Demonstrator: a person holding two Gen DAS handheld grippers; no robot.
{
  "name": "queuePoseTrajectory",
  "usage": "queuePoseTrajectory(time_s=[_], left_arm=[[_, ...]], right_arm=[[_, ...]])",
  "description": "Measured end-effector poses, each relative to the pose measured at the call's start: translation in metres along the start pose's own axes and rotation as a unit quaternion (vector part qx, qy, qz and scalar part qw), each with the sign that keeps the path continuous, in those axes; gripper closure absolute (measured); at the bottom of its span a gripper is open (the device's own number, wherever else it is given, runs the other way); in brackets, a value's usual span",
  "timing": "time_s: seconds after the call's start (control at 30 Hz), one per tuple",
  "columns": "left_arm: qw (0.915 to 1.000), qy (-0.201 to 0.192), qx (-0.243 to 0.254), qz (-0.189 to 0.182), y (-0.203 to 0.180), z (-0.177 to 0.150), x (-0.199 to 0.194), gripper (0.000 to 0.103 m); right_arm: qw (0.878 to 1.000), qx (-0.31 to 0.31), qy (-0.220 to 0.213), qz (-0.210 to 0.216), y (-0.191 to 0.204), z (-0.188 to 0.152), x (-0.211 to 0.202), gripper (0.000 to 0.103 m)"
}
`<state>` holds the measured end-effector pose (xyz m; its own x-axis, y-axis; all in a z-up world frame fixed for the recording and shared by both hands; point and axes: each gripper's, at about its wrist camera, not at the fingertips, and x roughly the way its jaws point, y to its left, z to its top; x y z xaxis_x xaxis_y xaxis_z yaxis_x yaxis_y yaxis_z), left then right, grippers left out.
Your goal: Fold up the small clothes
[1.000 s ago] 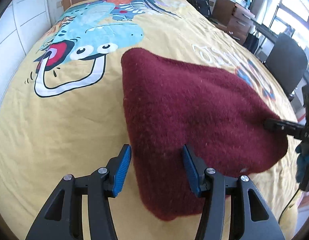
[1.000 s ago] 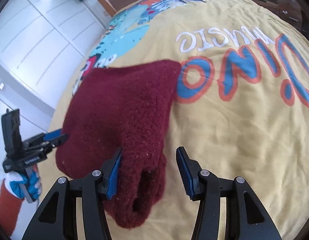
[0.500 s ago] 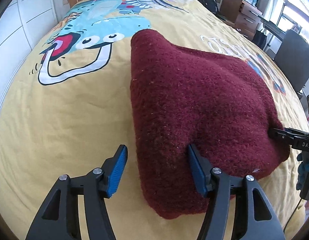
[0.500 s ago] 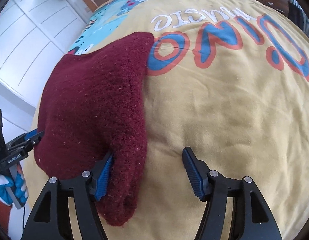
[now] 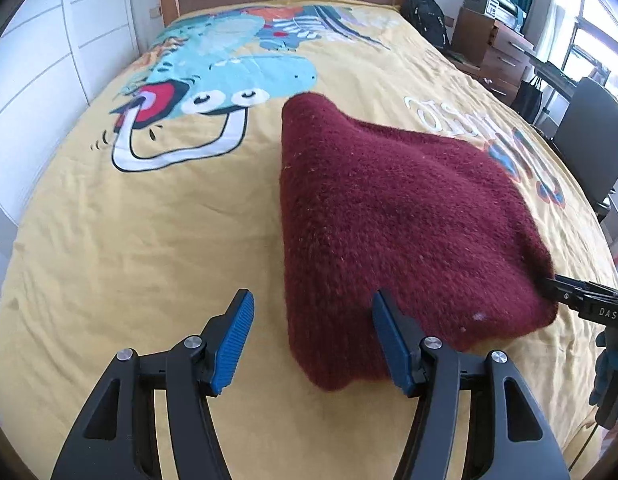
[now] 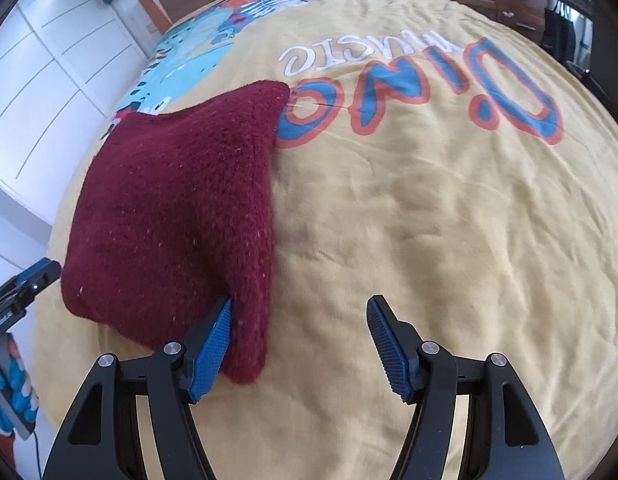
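Both grippers [image 5: 309,340] [image 6: 299,340] are sitting spread after just opening, dropping the folded sweater [image 5: 389,220]; probably backing off next.

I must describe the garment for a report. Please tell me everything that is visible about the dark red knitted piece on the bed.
The dark red knitted piece looks like thick, fuzzy wool with pale lint specks. It is folded into a rough, puffy four-cornered shape and lies on the yellow printed bedcover, one corner pointing to the headboard. The left tool and right tool both stand open at its two near corners. One blue pad of each touches its edge; neither grips it.
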<state>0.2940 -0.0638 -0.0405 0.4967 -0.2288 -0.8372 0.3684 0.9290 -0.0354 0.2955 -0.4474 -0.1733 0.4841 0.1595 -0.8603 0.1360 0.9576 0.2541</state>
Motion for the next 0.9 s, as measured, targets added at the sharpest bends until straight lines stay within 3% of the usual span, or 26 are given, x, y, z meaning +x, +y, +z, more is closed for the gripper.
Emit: queuePoseTrajectory(time_s=[0.43, 0.73, 0.9], left_arm=[[0.9979, -0.057, -0.012, 0.029, -0.012, -0.018, -0.061, 0.042], [0.9945, -0.091, -0.031, 0.041, -0.016, -0.038, -0.105, 0.026], [0.9929, -0.104, -0.027, 0.051, -0.019, -0.053, -0.127, 0.025]], right_arm=[[0.997, -0.034, -0.042, -0.046, 0.025, -0.033, -0.06, 0.034], [0.995, -0.023, -0.089, -0.05, 0.033, -0.071, -0.107, 0.034], [0.992, -0.02, -0.112, -0.052, 0.036, -0.092, -0.132, 0.034]])
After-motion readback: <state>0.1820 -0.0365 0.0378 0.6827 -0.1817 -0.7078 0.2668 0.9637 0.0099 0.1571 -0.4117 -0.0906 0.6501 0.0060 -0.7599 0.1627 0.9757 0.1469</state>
